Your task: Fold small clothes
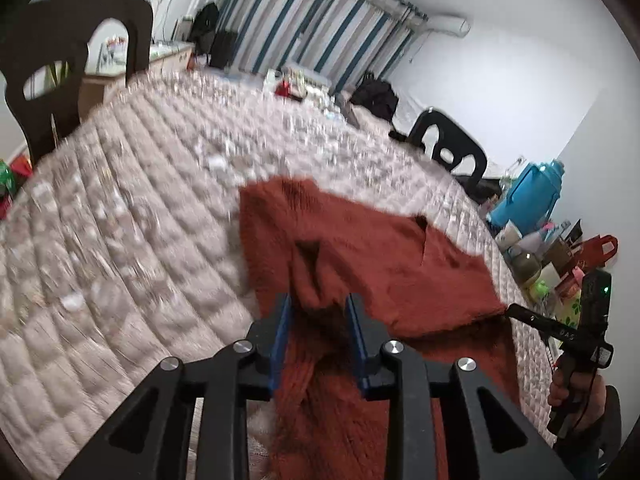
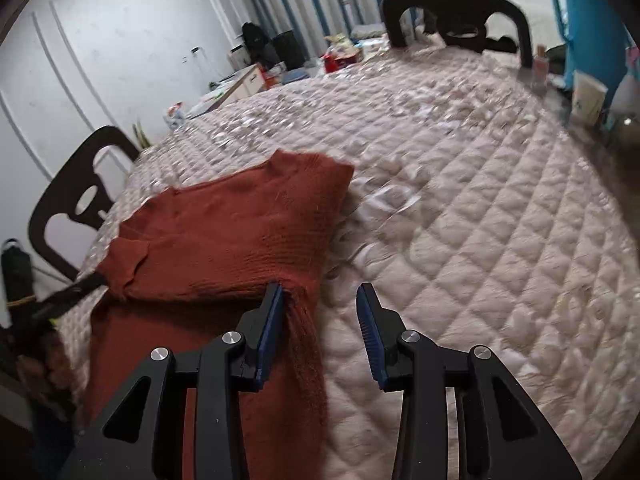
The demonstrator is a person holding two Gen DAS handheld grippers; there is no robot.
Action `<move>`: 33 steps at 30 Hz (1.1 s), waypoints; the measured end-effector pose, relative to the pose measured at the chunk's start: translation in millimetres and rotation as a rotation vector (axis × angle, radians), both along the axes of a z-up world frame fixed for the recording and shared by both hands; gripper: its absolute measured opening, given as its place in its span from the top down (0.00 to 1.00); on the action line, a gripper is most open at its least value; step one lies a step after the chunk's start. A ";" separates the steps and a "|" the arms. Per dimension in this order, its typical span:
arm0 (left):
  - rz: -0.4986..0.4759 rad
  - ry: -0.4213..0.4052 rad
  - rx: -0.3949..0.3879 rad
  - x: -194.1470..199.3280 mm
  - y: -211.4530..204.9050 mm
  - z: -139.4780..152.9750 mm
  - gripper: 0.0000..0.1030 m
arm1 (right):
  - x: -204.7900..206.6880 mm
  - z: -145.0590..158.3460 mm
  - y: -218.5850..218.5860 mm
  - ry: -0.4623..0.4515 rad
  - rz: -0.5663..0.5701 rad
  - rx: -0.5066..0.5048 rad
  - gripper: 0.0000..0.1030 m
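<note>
Left hand-held gripper (image 1: pixel 318 312) spread around sweater (image 1: pixel 360 248) fold; right (image 2: pixel 320 304) spread (sweater's edge).

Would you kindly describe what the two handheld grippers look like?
Both the left gripper and right gripper have matte black angular linkage arms with triangular cut-outs, round silver pivot bolts, and flat blue jaws; the right one's are ridged. No cables or sleeves are visible near the jaws.

Rust knit sweater (image 2: pixel 224 236), part-folded, flat
</note>
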State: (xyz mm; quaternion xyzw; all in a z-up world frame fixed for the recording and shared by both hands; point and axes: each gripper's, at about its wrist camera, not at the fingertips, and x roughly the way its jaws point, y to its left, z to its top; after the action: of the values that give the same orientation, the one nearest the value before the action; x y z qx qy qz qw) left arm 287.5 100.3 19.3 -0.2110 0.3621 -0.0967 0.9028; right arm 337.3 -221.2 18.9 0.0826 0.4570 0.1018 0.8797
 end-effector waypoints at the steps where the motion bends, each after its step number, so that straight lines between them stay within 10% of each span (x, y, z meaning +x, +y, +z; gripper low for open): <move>1: 0.005 -0.017 0.003 0.7 0.0 7.0 0.68 | -1.3 4.4 -0.5 -0.016 -0.005 -0.007 0.72; 7: -0.061 -0.043 -0.010 25.9 -24.6 20.5 0.64 | 3.2 9.8 19.4 -0.041 0.087 0.019 0.73; 11: -0.043 0.135 0.020 44.0 -32.8 -19.0 0.68 | 17.9 -25.0 8.7 0.087 0.054 -0.027 0.73; 21: -0.037 -0.036 0.075 38.2 -39.1 18.4 0.68 | 28.3 10.1 6.0 -0.037 0.078 0.023 0.73; 26: -0.053 0.099 0.122 76.1 -50.3 -17.2 0.71 | 69.1 -21.3 12.7 0.028 0.076 -0.012 0.78; 33: -0.054 0.028 0.128 57.3 -43.1 -7.6 0.72 | 55.6 -16.1 -1.5 0.020 0.056 0.003 0.80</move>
State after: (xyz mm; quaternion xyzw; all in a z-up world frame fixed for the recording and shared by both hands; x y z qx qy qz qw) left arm 344.8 57.2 11.7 -0.1443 0.3859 -0.0947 0.9062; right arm 393.0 -222.7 2.8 0.0721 0.4676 0.1262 0.8719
